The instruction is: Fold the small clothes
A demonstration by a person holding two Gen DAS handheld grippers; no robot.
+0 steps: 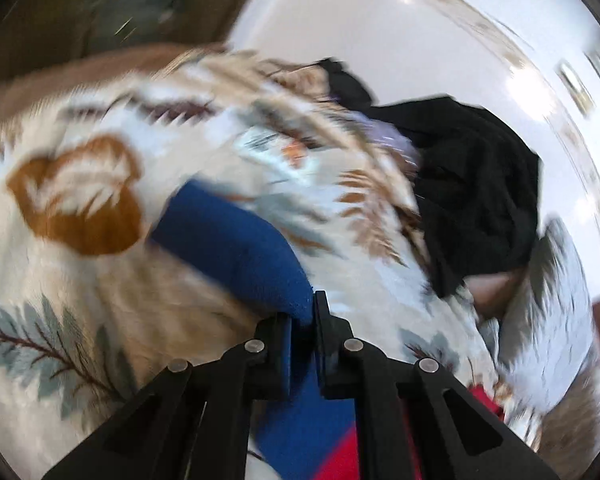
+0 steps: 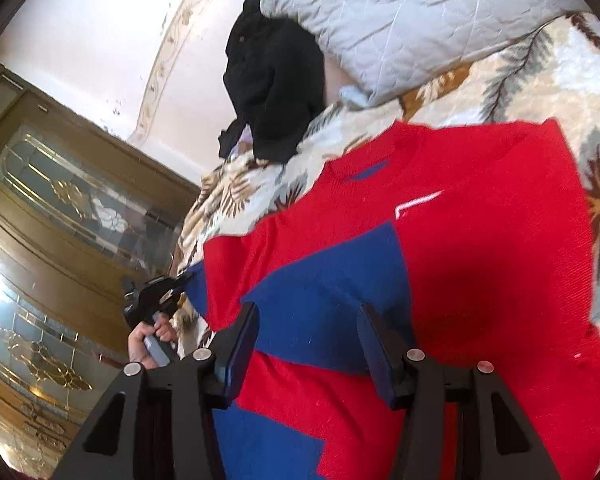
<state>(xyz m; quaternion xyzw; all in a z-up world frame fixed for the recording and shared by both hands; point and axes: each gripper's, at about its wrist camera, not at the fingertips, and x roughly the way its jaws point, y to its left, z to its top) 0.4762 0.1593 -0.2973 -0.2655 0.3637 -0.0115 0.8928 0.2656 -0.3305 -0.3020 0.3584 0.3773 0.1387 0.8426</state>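
Note:
A small red and blue sweater [image 2: 460, 264] lies spread on a leaf-patterned bedspread [image 2: 520, 80]. My left gripper [image 1: 302, 312] is shut on the sweater's blue sleeve [image 1: 236, 244], which stretches away over the bedspread [image 1: 100, 280]; the view is blurred by motion. The left gripper also shows in the right wrist view [image 2: 168, 288], held at the sweater's left edge. My right gripper [image 2: 308, 320] is open, its fingers [image 2: 246, 332] spread just above the sweater's blue panel, holding nothing.
A heap of black clothes [image 1: 476, 192] lies at the far side of the bed, also in the right wrist view [image 2: 272, 80]. A grey quilted pillow [image 2: 412, 16] lies beside it. A wooden door with glass panels [image 2: 60, 208] stands to the left.

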